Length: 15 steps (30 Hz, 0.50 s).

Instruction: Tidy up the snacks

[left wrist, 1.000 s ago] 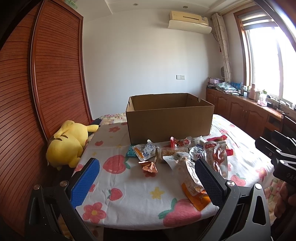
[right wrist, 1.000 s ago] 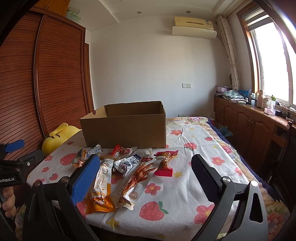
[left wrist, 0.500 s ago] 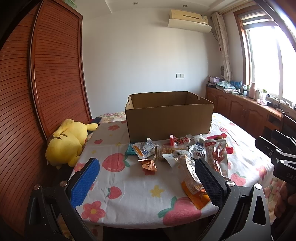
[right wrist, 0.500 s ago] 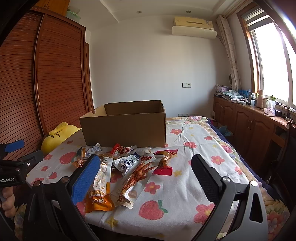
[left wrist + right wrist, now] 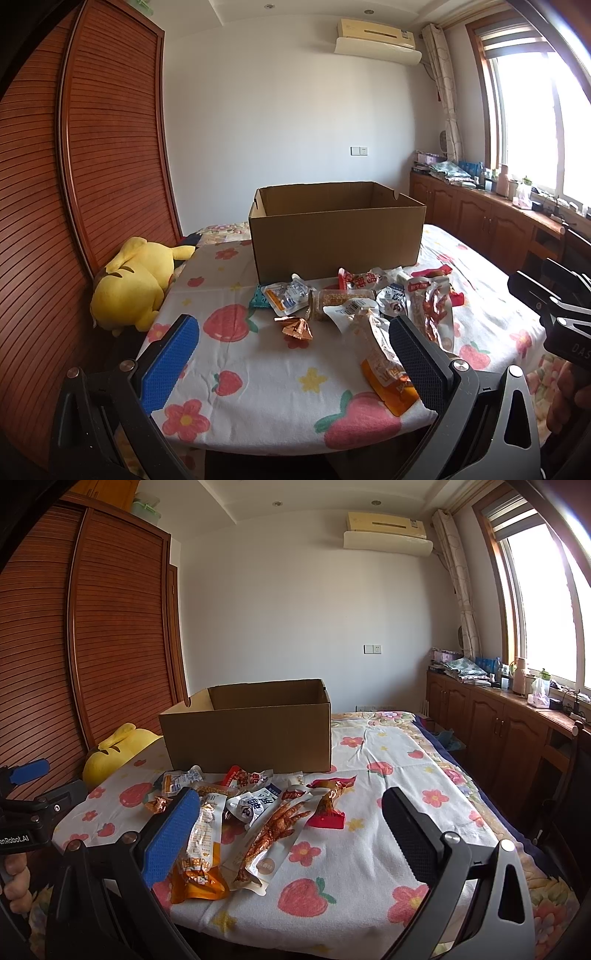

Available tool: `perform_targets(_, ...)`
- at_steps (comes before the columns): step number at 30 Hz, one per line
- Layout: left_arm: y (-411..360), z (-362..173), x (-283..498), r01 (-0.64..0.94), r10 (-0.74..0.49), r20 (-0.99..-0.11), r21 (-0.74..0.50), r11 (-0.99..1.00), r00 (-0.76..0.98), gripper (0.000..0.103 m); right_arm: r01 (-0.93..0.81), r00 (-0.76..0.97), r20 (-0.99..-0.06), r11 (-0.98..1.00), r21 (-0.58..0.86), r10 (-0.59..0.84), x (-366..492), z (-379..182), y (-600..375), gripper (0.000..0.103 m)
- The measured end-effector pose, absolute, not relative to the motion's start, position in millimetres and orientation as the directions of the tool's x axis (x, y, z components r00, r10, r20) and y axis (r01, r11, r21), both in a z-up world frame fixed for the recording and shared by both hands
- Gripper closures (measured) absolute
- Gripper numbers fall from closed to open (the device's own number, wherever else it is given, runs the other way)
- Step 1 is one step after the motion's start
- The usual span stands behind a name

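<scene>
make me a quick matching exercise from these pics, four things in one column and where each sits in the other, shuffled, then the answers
Things:
1. cardboard box
2. yellow plush toy
3. orange snack packet
4. air conditioner

Places:
A. high on the white wall
B. front edge of the table, nearest the grippers
C. behind the pile of snacks
D. beside the table by the wooden doors

Pairs: 1-C, 2-D, 3-B, 4-A
</scene>
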<state>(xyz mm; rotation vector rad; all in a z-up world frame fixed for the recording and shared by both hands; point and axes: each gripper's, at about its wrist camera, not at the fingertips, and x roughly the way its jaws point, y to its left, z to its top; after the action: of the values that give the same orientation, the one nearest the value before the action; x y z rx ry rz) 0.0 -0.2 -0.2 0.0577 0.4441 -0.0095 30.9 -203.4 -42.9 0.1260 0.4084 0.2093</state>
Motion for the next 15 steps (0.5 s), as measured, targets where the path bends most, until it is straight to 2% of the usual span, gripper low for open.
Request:
perform_targets(8, -0.3, -0.7, -1.7, 0.027, -0.002, -0.430, 0.051, 0.998, 0.903, 0.000, -0.174, 0.896, -0.383, 0.970, 0.168, 0.227, 30.5, -44.0, -203.4, 0.003)
perform_targets(15, -3.4, -6.4, 7.8, 0.053, -0.027, -0.466, 0.043, 0.998, 0.884, 0.000, -0.171, 0.890, -0.397, 0.971, 0.165, 0.225, 33.5, -46.6, -203.1, 0.003)
